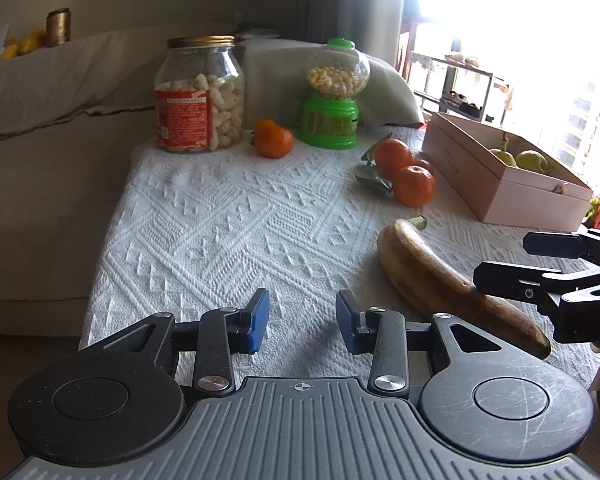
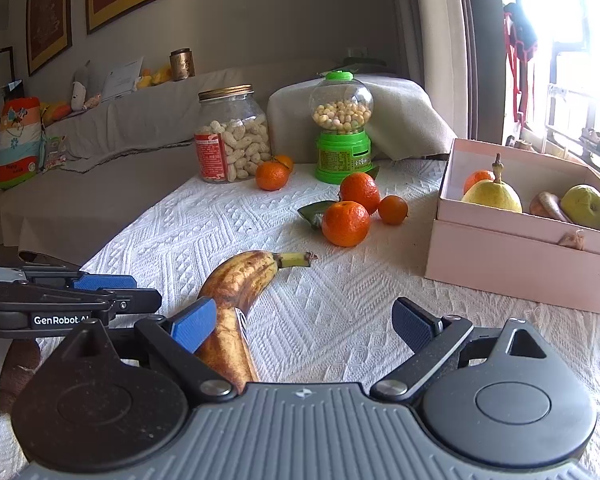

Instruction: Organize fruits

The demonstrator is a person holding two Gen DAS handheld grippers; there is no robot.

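A brown-spotted banana (image 2: 240,276) (image 1: 424,272) lies on the white tablecloth (image 2: 340,312). My right gripper (image 2: 304,326) stands wide open around its near end, with the left blue pad (image 2: 194,324) against the peel and the right pad well clear. It enters the left wrist view as right gripper (image 1: 536,264). My left gripper (image 1: 302,320) (image 2: 134,291) hovers open just left of the banana, holding nothing. Three tangerines (image 2: 346,222) (image 1: 414,184) sit mid-table, two more tangerines (image 2: 272,176) (image 1: 274,142) by the jar. The pink box (image 2: 520,276) (image 1: 480,176) at right holds pears (image 2: 494,196) and an orange.
A peanut jar (image 2: 232,140) (image 1: 200,96) and a green candy dispenser (image 2: 342,128) (image 1: 334,96) stand at the table's far end. A covered sofa (image 2: 100,184) runs along the left, past the table's left edge. A bright window is on the right.
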